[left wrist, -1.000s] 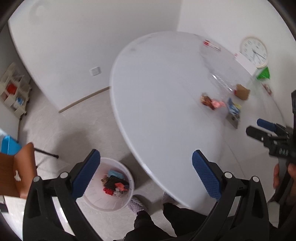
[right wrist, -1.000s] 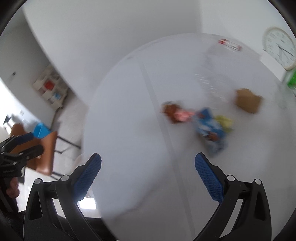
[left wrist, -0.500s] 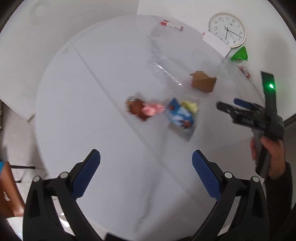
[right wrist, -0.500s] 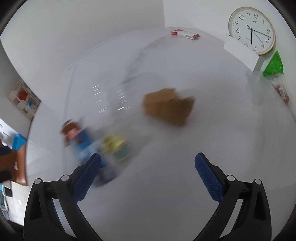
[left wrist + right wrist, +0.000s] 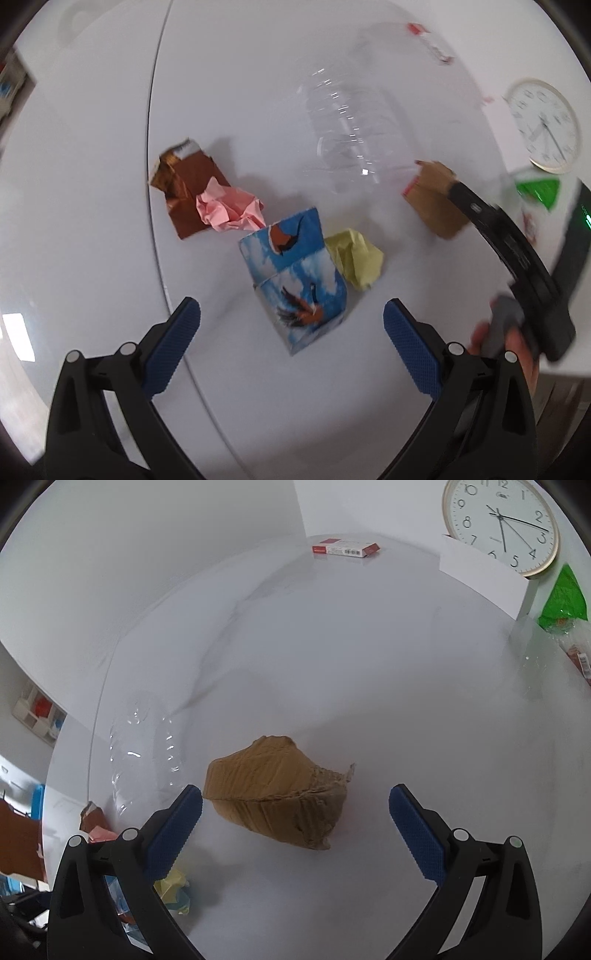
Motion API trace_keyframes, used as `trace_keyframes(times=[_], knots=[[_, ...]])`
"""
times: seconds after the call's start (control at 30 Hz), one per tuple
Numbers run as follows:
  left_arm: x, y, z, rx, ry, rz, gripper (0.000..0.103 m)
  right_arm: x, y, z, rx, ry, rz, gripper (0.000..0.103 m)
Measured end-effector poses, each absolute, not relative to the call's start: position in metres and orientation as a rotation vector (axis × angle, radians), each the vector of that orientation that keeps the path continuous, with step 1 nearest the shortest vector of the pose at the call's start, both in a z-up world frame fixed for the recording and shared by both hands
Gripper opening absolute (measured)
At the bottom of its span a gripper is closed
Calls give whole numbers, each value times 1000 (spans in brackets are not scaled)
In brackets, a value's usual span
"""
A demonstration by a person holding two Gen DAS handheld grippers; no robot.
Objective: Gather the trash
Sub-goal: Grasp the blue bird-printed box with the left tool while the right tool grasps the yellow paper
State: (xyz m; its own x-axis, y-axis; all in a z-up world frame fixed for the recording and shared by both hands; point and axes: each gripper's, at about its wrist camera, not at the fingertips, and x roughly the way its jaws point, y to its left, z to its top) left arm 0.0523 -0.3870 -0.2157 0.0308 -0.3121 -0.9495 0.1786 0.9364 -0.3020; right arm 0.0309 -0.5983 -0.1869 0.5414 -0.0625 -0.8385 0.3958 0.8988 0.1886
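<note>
My left gripper (image 5: pixel 291 325) is open just above a blue and white box (image 5: pixel 295 280) on the white round table (image 5: pixel 92 184). Beside the box lie a yellow paper ball (image 5: pixel 356 258), a pink paper ball (image 5: pixel 229 208) and a brown foil wrapper (image 5: pixel 184 181). A clear crushed bottle (image 5: pixel 347 140) lies beyond. My right gripper (image 5: pixel 295 808) is open, its fingers on either side of a torn brown cardboard piece (image 5: pixel 277 794), also in the left wrist view (image 5: pixel 432 203). The right gripper's body shows at the right of the left wrist view.
A red and white box (image 5: pixel 345 548) lies at the table's far edge. A wall clock (image 5: pixel 502 520), a white card (image 5: pixel 480 579) and a green bag (image 5: pixel 563 602) stand at the far right. A shelf (image 5: pixel 37 716) and a brown chair (image 5: pixel 18 834) are off the table's left.
Both grippers have moved in over the table and down. The left one now hangs over the blue box, the right one frames the cardboard. Both stay open.
</note>
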Motion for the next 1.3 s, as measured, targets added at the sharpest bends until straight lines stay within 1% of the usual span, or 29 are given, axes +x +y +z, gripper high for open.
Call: trace_keyframes(times=[0.17,0.2,0.23,0.27,0.33,0.4,0.43,0.47,0.5,0.7,0.93,0.97,1.1,1.13,1.17,1.2,1.23,1.3], knots=[[53,-394,-236,-183,1541,-285,95,18,-605,-185,397,949,-289,100],[52,-395,-239,-184,1543,-271,93,13,-607,-184,400,944,-293,100],[51,-395,-240,-186,1540,-267,87,9,-608,-182,403,940,-297,100],[50,-396,-241,-190,1538,-267,83,6,-609,-180,405,935,-300,100],[48,-394,-245,-210,1543,-282,68,-4,-610,-175,406,923,-307,100],[46,-393,-246,-213,1542,-302,61,-14,-608,-168,404,910,-307,100],[46,-391,-244,-202,1531,-326,55,-16,-607,-166,404,906,-304,100],[45,-392,-244,-185,1530,-347,51,-21,-604,-163,405,900,-296,100],[45,-392,-243,-164,1527,-368,44,-25,-601,-160,406,897,-283,100],[38,-380,-217,-37,1433,-489,44,-34,-557,-161,366,943,-100,100],[31,-316,-181,69,1327,-492,44,1,-491,-196,267,1024,6,99],[32,-305,-177,72,1315,-476,44,5,-487,-200,252,1035,0,94],[40,-259,-165,45,1283,-407,44,18,-471,-218,177,1085,-47,82],[40,-245,-162,27,1279,-384,44,20,-469,-218,156,1085,-55,75],[40,-235,-159,12,1277,-371,44,22,-467,-218,138,1088,-64,65],[41,-226,-158,-3,1275,-358,44,22,-465,-216,112,1090,-80,57],[41,-216,-157,-20,1273,-340,44,23,-465,-216,105,1091,-86,43],[43,-199,-155,-40,1268,-315,44,23,-469,-214,135,1100,-86,41]])
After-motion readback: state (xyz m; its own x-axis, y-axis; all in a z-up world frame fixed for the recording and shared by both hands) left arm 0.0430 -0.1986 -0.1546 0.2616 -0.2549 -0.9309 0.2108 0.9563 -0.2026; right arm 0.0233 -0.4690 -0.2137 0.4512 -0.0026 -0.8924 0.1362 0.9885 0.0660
